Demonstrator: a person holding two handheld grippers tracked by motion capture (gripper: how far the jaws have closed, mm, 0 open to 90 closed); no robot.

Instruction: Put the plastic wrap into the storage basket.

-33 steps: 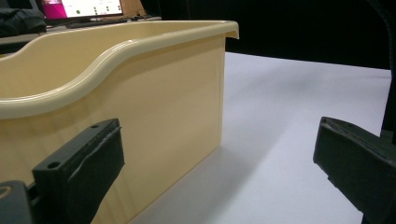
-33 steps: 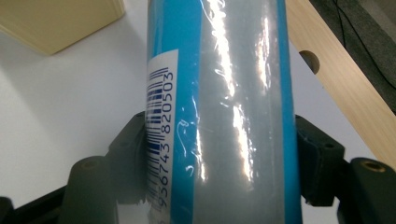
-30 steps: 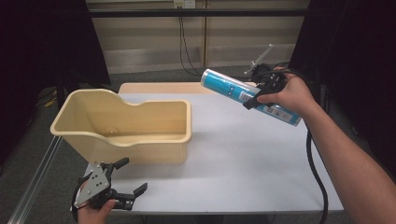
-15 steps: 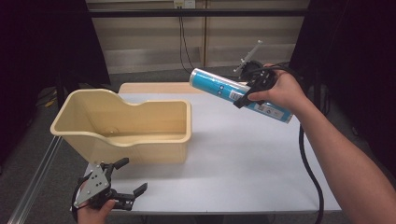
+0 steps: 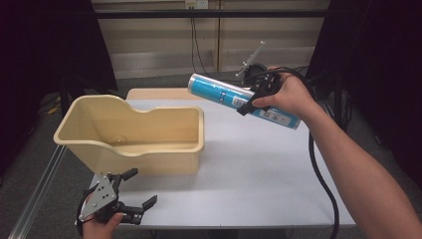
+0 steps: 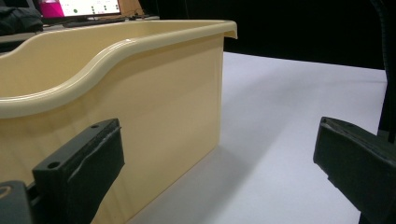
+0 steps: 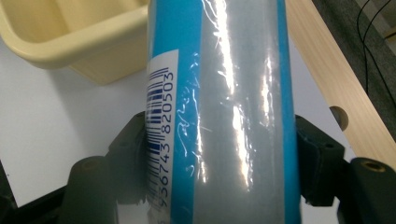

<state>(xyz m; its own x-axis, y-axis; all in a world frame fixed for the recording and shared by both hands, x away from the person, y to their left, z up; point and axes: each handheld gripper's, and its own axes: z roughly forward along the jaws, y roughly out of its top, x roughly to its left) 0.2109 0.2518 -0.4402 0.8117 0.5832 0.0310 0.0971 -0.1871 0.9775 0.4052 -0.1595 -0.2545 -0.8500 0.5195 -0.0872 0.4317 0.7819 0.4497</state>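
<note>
idle work fell to the left gripper, which sat low at the near left edge of the counter, jaws spread wide and holding nothing, just in front of the bin's near wall. in the left gripper view that cream wall stood close beside one pad, so any forward push there would have nudged the bin; it was best kept where it was, or used to steady the wall if the bin threatened to slide.

next came the bin itself, a cream tub standing upright on the left half of the counter, its inside bare as far as could be seen, its far rim cut lower in a curve.

to the right, the tube, a long blue and white cartridge with a barcode, hung in the air above the counter, tilted, its left end just past the bin's right rim and its nozzle pointing up and away. the right gripper was clamped around its middle, jaws pressed on both sides in the right gripper view.

done well, the step probably meant carrying the tube further left until its whole length cleared the rim, lowering it along the bin's long axis, and letting go only near the floor, since a round tube dropped from height could bounce or roll.
</note>
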